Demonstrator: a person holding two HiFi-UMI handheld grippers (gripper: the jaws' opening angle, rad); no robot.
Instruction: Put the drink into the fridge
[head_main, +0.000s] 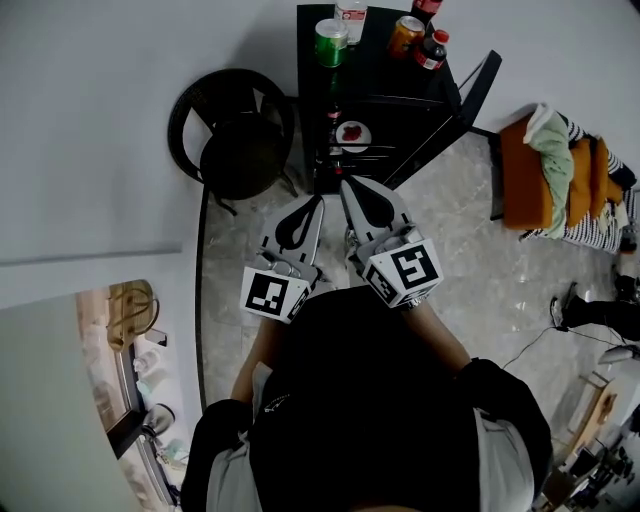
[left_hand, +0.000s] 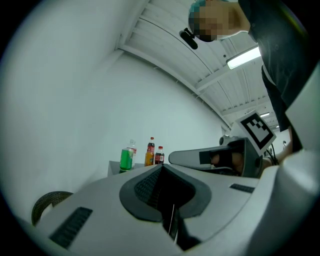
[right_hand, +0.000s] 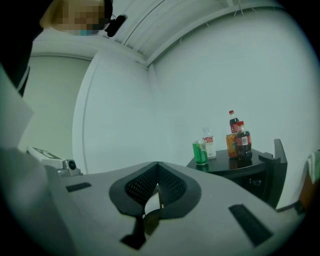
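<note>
Looking down in the head view, the left tongs (head_main: 316, 200) and the right tongs (head_main: 345, 186) are held side by side in front of the person. Both are pressed together on nothing, with their tips aimed at a black desk (head_main: 385, 85). The drinks stand on the desk, well apart from both tongs: a green can (head_main: 331, 42), a clear bottle (head_main: 351, 14), an orange drink (head_main: 406, 35) and a cola bottle (head_main: 432, 50). A round black chair (head_main: 235, 140) is beside the desk.

The left gripper view shows its jaws meeting along a thin slit, empty. The drinks are small beyond the tip, and the right tongs are just beside it.

The right gripper view shows its jaws closed and empty, with the drinks grouped on the desk to the right.
</note>
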